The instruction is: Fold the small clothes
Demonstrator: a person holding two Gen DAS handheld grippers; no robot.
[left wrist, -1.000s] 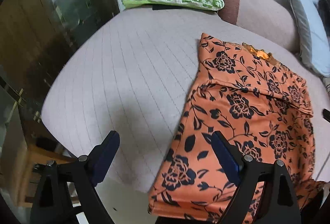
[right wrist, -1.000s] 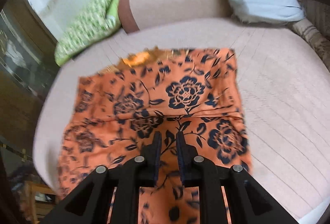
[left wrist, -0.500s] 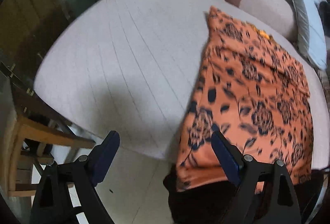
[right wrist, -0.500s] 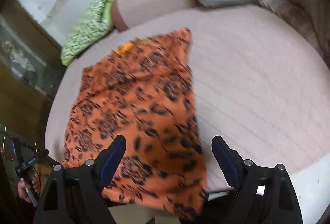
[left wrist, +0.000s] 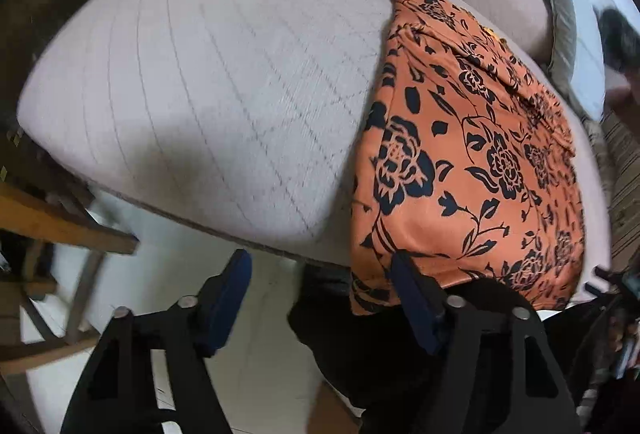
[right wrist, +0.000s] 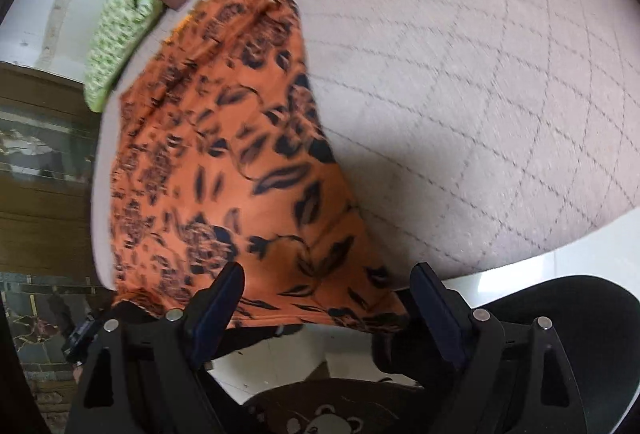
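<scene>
The left gripper (left wrist: 320, 286) had its jaws spread wide and held nothing, off the near edge of the bed (left wrist: 192, 82). To its right, the orange flowered cloth (left wrist: 472, 162) lay flat on the bed with its near end hanging over the edge. The right gripper (right wrist: 326, 292) was spread and empty too, so the hanging end could drag the cloth down and spoil the fold.

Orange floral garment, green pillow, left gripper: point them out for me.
orange floral garment (left wrist: 472, 162), left wrist view, middle of the cloth
green pillow (right wrist: 116, 46), right wrist view, its patterned side
left gripper (left wrist: 324, 298), left wrist view, midway between fingertips
</scene>
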